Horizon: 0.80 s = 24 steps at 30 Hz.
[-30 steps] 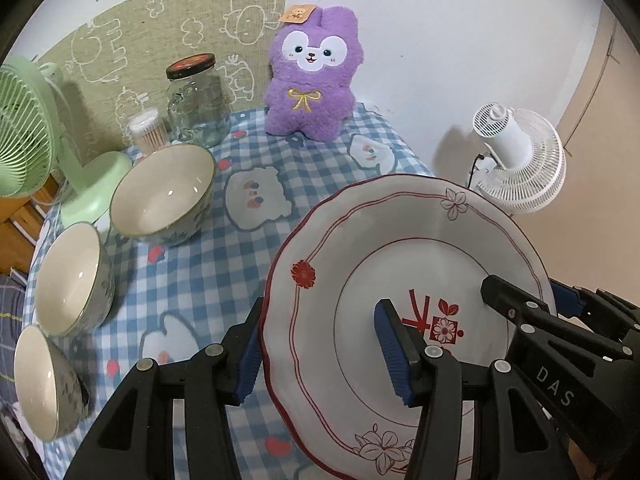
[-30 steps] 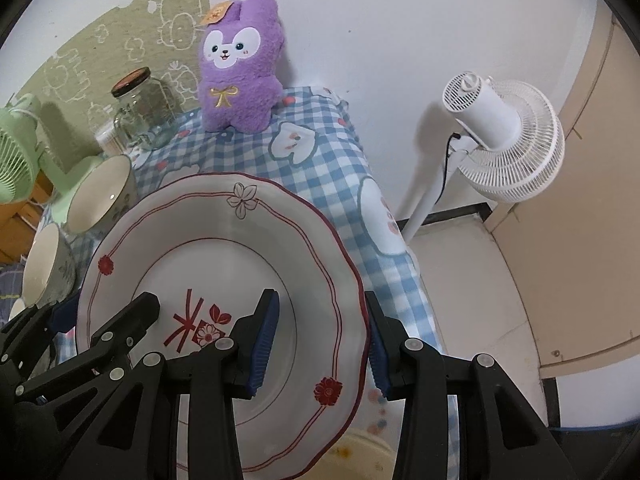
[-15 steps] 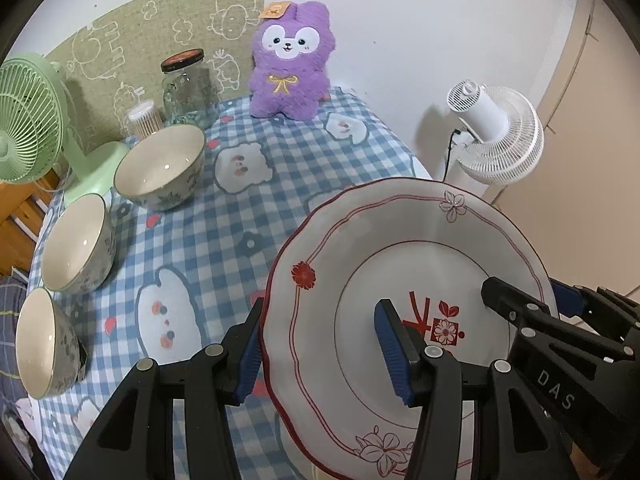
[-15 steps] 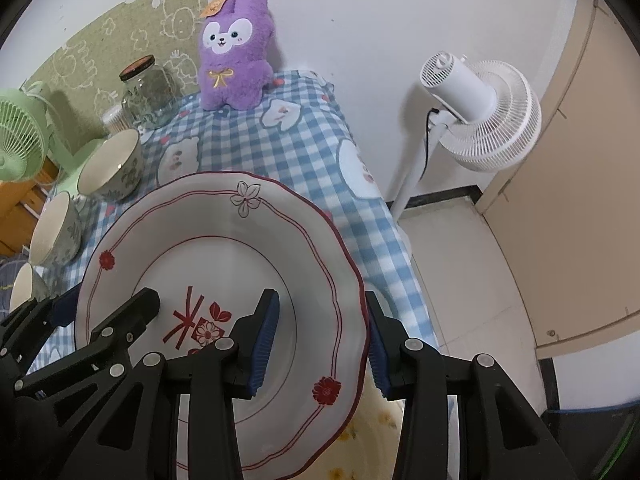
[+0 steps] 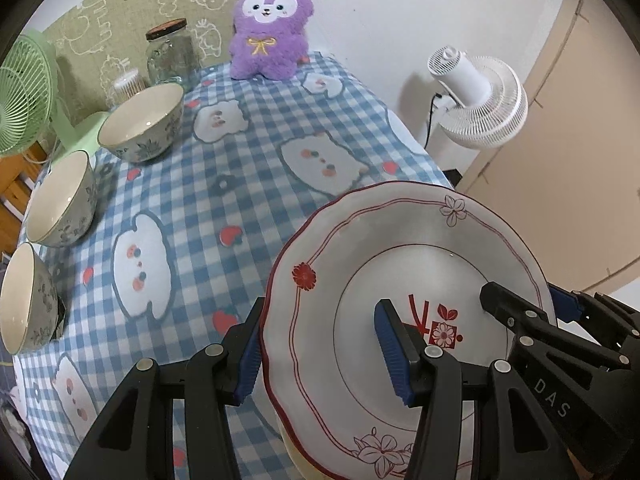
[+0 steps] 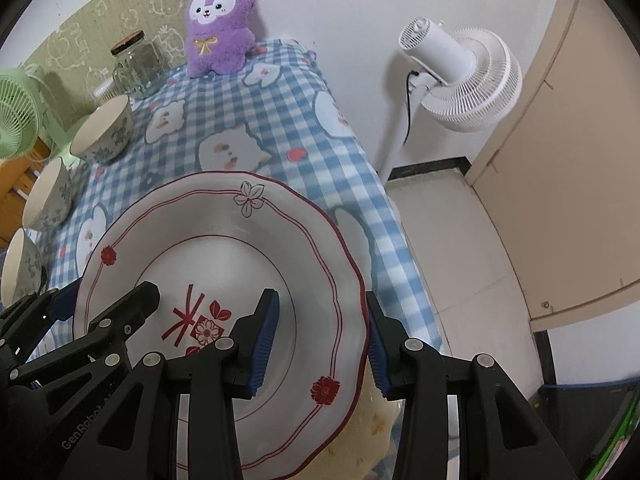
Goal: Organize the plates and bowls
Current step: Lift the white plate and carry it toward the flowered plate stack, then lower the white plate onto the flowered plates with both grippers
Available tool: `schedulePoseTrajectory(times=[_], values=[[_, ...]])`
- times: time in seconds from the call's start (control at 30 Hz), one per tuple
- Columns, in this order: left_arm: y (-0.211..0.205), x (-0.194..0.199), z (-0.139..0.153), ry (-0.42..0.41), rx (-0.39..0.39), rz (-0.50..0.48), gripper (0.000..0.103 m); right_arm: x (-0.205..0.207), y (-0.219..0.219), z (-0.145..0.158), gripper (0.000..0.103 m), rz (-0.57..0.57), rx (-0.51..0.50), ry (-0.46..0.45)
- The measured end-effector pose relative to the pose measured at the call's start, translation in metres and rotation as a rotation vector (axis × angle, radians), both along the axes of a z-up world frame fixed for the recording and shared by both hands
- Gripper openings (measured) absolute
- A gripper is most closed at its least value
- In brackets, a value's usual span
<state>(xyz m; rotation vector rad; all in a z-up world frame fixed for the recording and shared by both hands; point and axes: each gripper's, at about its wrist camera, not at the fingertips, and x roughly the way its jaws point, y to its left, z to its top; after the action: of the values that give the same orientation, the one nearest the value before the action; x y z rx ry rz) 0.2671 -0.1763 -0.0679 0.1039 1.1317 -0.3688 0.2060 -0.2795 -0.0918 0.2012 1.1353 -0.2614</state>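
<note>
A white plate (image 5: 400, 264) with red trim and flower prints hangs tilted over the near right part of the table, held from both sides. My left gripper (image 5: 320, 348) is shut on its left rim, one finger under it and one on its face. On the opposite rim my right gripper (image 6: 320, 336) is shut the same way. Each gripper also shows in the other's view: the right gripper (image 5: 524, 300) and the left gripper (image 6: 104, 296). A pale yellow plate (image 6: 372, 432) lies just below. Three bowls (image 5: 142, 120) (image 5: 60, 198) (image 5: 22, 300) line the left side.
A blue checked tablecloth (image 5: 208, 208) covers the table. At the back stand a purple plush toy (image 5: 268, 28), a glass jar (image 5: 170, 54) and a green fan (image 5: 20, 92). A white floor fan (image 6: 460, 76) stands off the table's right edge, by a beige door (image 6: 572, 184).
Both grippers have carried the plate toward the near edge of the table, away from the plush toy. The yellow plate has come into view beneath it. Neither grip has changed.
</note>
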Motion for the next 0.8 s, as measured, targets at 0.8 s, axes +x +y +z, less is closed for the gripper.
schedulePoseTrajectory(times=[0.8], values=[[-0.007, -0.039, -0.019, 0.028, 0.052, -0.064, 0.036, -0.051, -0.007, -0.029, 0.044, -0.095, 0.073, 0.074]])
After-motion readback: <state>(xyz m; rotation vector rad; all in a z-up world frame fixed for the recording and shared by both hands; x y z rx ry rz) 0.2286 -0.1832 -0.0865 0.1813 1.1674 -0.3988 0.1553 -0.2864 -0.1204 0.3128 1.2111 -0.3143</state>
